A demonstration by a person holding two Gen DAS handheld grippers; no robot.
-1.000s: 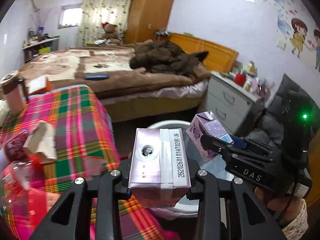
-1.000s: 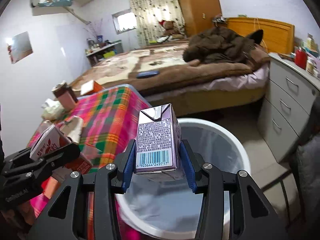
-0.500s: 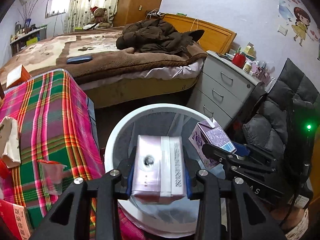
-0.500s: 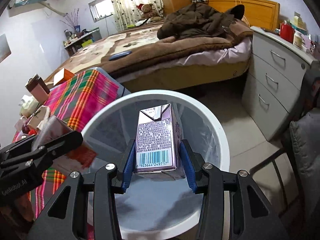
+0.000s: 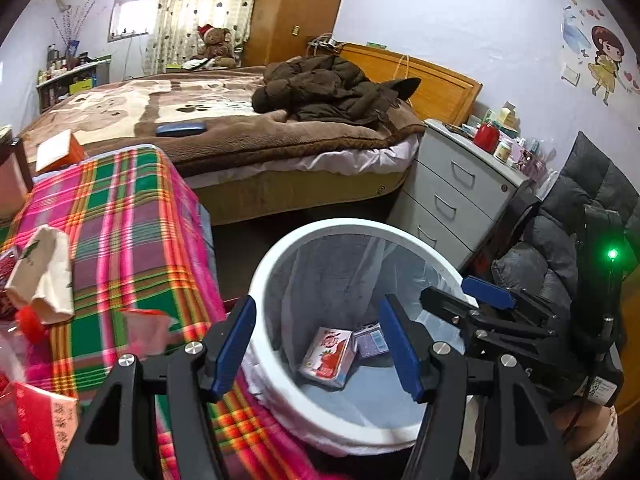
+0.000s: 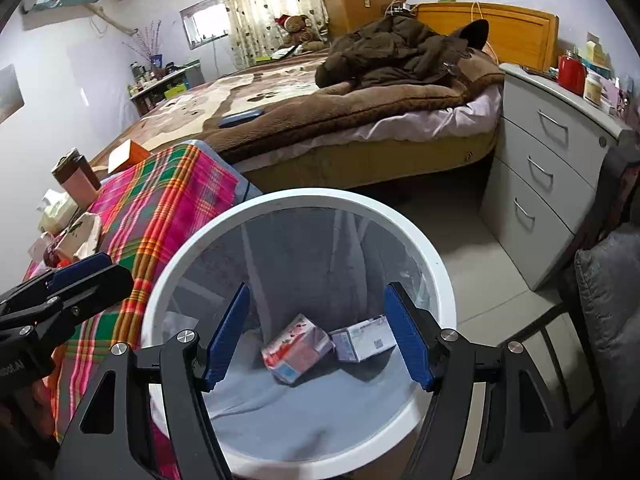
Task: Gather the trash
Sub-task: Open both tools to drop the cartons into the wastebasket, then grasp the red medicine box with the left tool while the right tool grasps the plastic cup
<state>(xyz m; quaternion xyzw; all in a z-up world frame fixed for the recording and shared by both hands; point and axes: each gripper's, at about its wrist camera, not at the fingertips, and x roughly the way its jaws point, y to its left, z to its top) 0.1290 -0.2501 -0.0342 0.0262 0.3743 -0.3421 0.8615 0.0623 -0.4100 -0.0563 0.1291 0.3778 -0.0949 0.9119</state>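
Both grippers, left (image 5: pixel 316 344) and right (image 6: pixel 318 334), jaws just opened, empty; red carton (image 6: pixel 297 349), purple carton (image 6: pixel 362 339) below fingers in bin (image 6: pixel 200 240). Risk: fingers snag liner, prob. thin, tipping bin.

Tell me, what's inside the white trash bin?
Inside the white trash bin lie two cartons on the liner: a red-and-white carton and a purple carton beside it. The near part of the bottom is hidden behind the rim and gripper fingers.
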